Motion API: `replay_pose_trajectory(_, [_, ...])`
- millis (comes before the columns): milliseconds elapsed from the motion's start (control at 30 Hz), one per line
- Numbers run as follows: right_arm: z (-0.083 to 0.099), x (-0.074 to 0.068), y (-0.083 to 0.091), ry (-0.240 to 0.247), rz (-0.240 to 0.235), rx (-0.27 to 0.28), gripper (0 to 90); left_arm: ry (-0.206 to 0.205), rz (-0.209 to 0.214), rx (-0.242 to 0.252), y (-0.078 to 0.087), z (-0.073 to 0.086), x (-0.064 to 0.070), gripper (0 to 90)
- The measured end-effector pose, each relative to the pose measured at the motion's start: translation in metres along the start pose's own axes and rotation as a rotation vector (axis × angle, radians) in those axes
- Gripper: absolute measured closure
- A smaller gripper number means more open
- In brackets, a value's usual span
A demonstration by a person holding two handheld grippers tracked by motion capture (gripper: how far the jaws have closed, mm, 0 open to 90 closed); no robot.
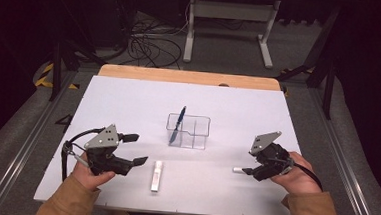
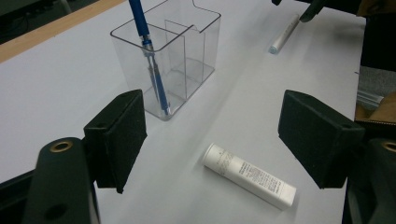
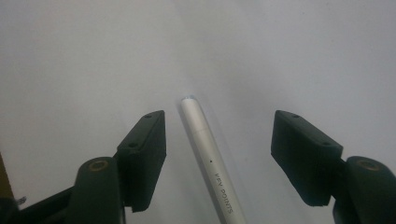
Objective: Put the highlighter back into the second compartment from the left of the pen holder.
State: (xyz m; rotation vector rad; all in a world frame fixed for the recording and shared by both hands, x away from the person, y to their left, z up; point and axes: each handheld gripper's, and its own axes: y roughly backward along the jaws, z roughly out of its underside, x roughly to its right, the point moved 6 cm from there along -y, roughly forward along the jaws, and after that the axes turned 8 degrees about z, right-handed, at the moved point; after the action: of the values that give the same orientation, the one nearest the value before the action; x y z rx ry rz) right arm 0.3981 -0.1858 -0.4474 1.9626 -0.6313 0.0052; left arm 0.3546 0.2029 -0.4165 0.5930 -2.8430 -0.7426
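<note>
A clear plastic organizer (image 1: 197,133) stands mid-table with a blue pen (image 1: 178,123) leaning upright in its left compartment. A white tube (image 1: 157,176) lies flat in front of it. My left gripper (image 1: 137,149) is open, left of the tube; in its own view the jaws (image 2: 217,135) frame the tube (image 2: 250,175), with the organizer (image 2: 187,56) and blue pen (image 2: 152,60) beyond. A white pen (image 1: 238,169) lies on the table at the right. My right gripper (image 1: 249,170) is open and straddles this white pen (image 3: 210,158) without touching it.
The white tabletop (image 1: 129,98) has a wooden strip (image 1: 185,76) along its far edge. Beyond it are a white stand (image 1: 228,24) and loose cables (image 1: 147,45) on the floor. The right gripper's jaw tip (image 2: 310,9) shows above the white pen (image 2: 284,35) in the left gripper view.
</note>
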Motion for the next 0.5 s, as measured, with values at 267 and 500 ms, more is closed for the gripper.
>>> replay_pose_trajectory(267, [-0.0033,-0.0038,-0.0003,0.035,-0.010,0.016,38.0,-0.003,-0.006,0.004,0.0011,-0.0003,-0.0007,24.6])
replay_pose_trajectory(500, [-0.0017,-0.0046,-0.0021,0.089,-0.015,-0.004,43.7,0.002,-0.001,-0.002,0.0004,0.0004,0.0008,24.6])
